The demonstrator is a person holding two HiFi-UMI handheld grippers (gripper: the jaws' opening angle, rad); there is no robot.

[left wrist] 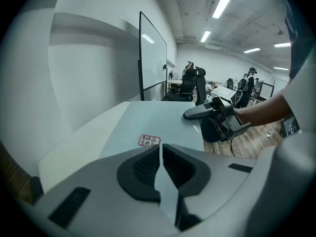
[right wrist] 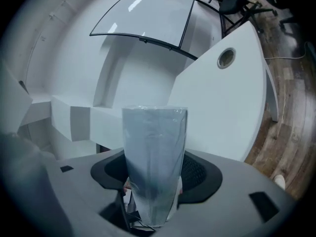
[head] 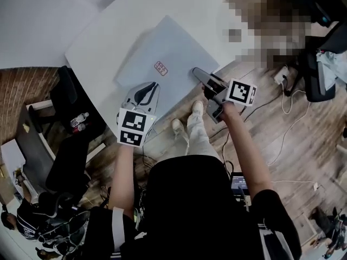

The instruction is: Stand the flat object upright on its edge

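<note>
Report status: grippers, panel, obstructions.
Left gripper shut on panel, near edge. Right gripper shut on it too. Panel not upright yet, sticker up. Nothing in the way.

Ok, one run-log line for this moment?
left gripper: shut on flat panel, near edge | right gripper: shut on its right edge | flat panel: not yet upright, over white table

I see the flat object (right wrist: 154,167) wrapped in clear, glossy plastic film with small wrinkles. The tabletop (head: 108,31) looks white, smooth and matt. The floor (head: 303,134) is wood planks. The left tongs (left wrist: 161,149) have matt grey plastic shells and black ribbed pads (left wrist: 145,168).
</note>
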